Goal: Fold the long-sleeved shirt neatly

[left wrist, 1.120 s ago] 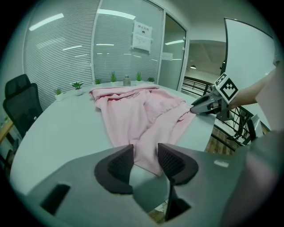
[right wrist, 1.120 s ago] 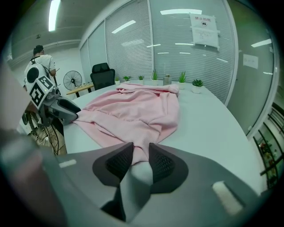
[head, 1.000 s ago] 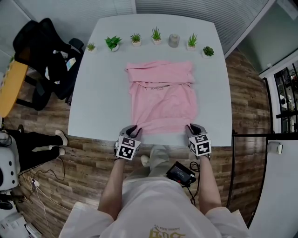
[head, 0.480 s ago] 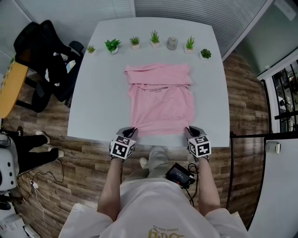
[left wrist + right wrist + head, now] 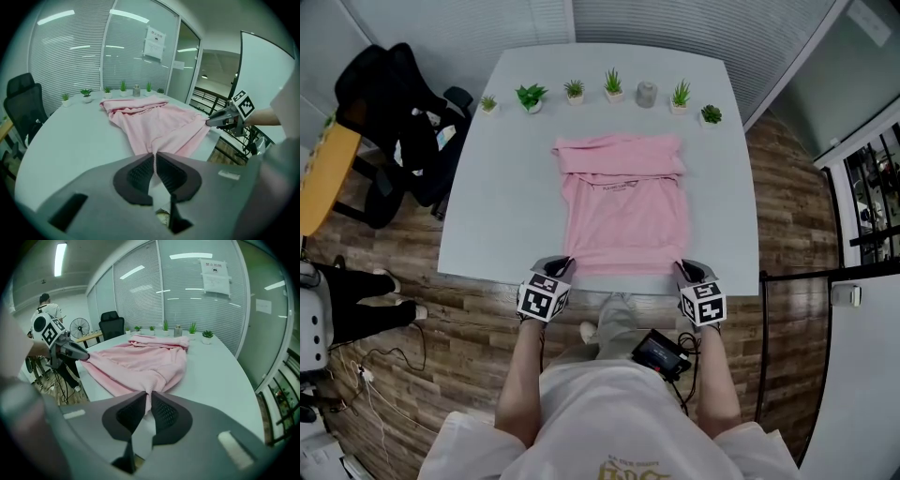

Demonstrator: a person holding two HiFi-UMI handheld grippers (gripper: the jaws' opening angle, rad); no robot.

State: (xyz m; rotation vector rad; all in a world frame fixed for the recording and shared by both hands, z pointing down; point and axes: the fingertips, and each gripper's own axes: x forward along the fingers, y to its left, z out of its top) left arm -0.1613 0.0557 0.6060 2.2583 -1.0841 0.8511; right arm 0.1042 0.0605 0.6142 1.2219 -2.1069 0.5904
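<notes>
A pink long-sleeved shirt lies on the white table, its sleeves folded in and its collar end bunched at the far side. My left gripper is shut on the near left hem corner. The right gripper is shut on the near right corner. In the left gripper view, pink cloth runs into the closed pads of the left gripper, and the right gripper pinches the far corner. In the right gripper view, the shirt is pinched by the right gripper, with the left gripper at the other corner.
Small potted plants and a grey cup line the table's far edge. A black office chair stands left of the table. A person's legs show at the left on the wooden floor.
The left gripper has closed on the hem corner. Both grippers have risen slightly with the near hem.
</notes>
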